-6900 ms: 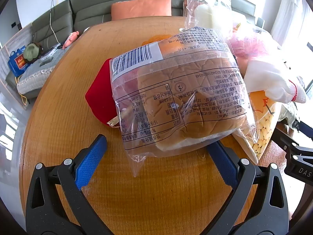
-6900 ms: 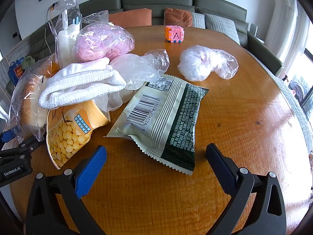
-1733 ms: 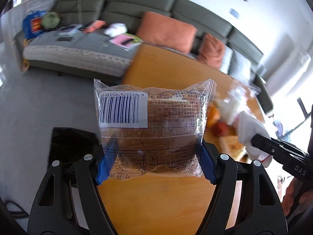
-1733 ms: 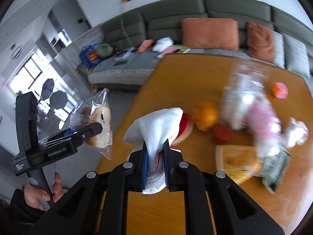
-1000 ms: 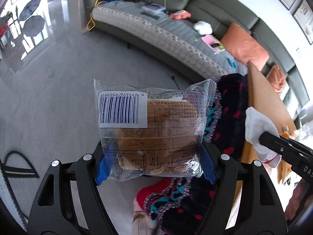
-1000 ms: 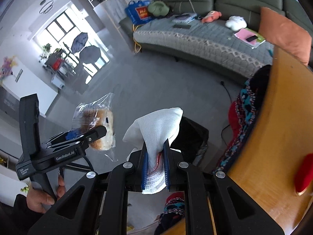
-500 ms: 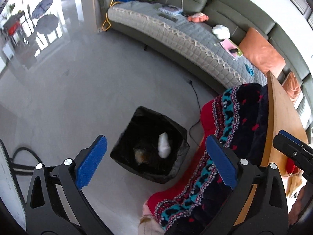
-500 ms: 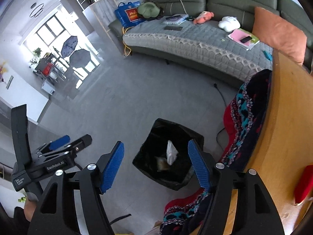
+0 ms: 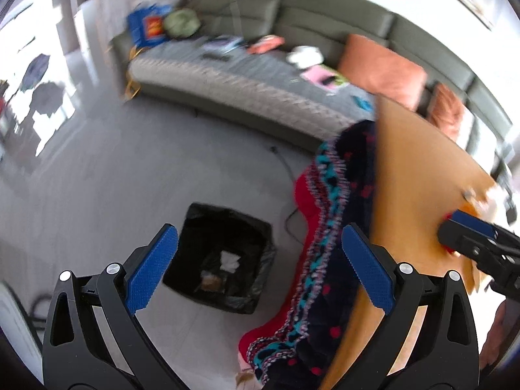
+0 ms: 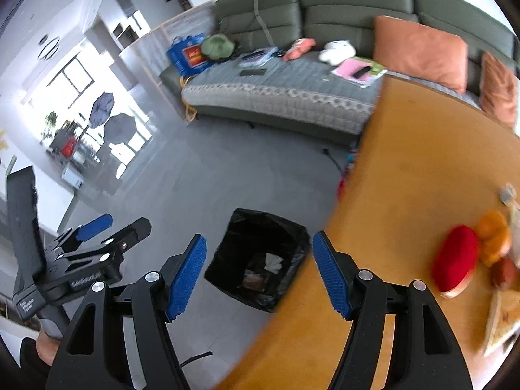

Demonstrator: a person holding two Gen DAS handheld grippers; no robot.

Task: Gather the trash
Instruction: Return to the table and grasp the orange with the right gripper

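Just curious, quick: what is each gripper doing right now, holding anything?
Left gripper: open, holding nothing.
Right gripper: open, holding nothing.

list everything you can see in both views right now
bin: 1, black-lined, on the floor beside the table
white cloth: 1, inside the bin
bread packet: 1, brownish, inside the bin
table: 1, wooden, right
knitted throw: 1, dark patterned with red, at the table edge
red pouch: 1, on the table
sofa: 1, green, behind
orange cushions: 2, on the sofa
left gripper: 1, black with blue pads, open, empty
right gripper: 1, same, open, empty
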